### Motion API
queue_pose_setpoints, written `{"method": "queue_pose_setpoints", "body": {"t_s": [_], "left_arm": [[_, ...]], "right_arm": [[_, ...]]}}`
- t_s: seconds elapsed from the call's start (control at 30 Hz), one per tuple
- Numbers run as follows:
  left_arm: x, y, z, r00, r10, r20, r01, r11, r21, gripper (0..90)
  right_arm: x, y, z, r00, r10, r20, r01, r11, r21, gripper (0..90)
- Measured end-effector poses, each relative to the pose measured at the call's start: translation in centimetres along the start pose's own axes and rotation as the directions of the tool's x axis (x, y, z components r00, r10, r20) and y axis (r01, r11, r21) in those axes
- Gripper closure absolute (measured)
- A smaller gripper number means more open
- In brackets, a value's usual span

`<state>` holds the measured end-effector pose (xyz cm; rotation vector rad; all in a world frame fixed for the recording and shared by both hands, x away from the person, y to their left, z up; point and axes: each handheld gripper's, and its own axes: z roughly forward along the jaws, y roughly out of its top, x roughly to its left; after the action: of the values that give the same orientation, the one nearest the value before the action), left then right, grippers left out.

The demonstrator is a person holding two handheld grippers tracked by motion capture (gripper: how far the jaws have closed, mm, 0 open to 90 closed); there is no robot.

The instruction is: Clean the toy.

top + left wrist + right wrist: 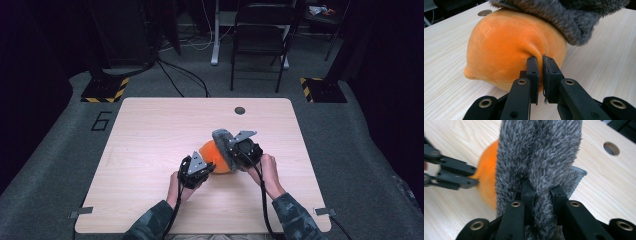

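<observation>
My left hand-held gripper (540, 75) pinches a fold of the smooth orange plush (506, 47); its view shows the puckered velvet. My right hand-held gripper (541, 195) is clamped on the shaggy grey fur piece (539, 152), whose flat woven edge appears in its view, on the pale wood tabletop (150, 130).

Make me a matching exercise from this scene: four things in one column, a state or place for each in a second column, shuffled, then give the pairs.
Things:
1. left gripper
2. right gripper
3. orange plush
4. round hole

States or places:
A. clamped on the grey furry fabric
B. in the table near its far edge
C. pinching a fold of orange fabric
D. lying on the table, partly under grey fur

Pairs: 1-C, 2-A, 3-D, 4-B
</observation>
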<state>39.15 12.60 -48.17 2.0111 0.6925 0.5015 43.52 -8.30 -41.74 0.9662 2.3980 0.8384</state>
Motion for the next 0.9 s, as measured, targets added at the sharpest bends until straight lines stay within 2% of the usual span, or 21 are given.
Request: {"method": "queue_pose_setpoints", "body": {"t_s": [0.07,0.3,0.33,0.43,0.57,0.7,0.73,0.8,0.9], "left_arm": [[0.1,0.0,0.0,1.0000,-0.006,-0.001,0.006,1.0000,0.004,84.2],[0.3,-0.1,0.0,0.9998,-0.017,-0.006,0.017,0.9998,0.009,84.1],[0.3,-0.2,0.0,0.9998,-0.017,-0.006,0.017,0.9998,0.009,84.2],[0.3,-0.2,0.0,0.9998,-0.021,-0.005,0.021,0.9997,0.011,84.1],[0.3,-0.2,0.0,0.9997,-0.022,-0.005,0.022,0.9997,0.008,84.1],[0.5,-0.3,-0.1,0.9997,-0.026,-0.004,0.026,0.9996,0.006,84.0],[0.5,-0.4,-0.1,0.9996,-0.026,-0.005,0.026,0.9996,0.005,84.0],[0.6,-0.4,-0.1,0.9996,-0.028,-0.003,0.028,0.9996,0.007,84.0],[0.6,-0.4,-0.1,0.9995,-0.032,-0.003,0.032,0.9995,0.006,83.9]], "right_arm": [[-0.5,-0.2,0.1,1.0000,0.009,0.003,-0.009,1.000,0.008,77.1],[-2.3,-1.7,1.5,0.9952,0.098,0.010,-0.098,0.992,0.076,77.1],[-2.6,-1.9,1.7,0.9963,0.085,0.012,-0.086,0.993,0.084,77.1],[-3.2,-2.5,2.4,0.9929,0.117,0.020,-0.118,0.987,0.105,77.1],[-3.9,-3.6,3.9,0.9885,0.146,0.039,-0.151,0.976,0.155,77.1],[-4.4,-5.2,5.9,0.9821,0.183,0.044,-0.189,0.952,0.241,76.7],[-4.6,-5.4,6.1,0.9827,0.182,0.034,-0.185,0.956,0.227,76.7],[-4.9,-5.2,5.9,0.9825,0.185,0.018,-0.184,0.955,0.234,76.7],[-4.9,-5.0,5.5,0.9839,0.173,0.046,-0.179,0.956,0.234,76.8]]}}
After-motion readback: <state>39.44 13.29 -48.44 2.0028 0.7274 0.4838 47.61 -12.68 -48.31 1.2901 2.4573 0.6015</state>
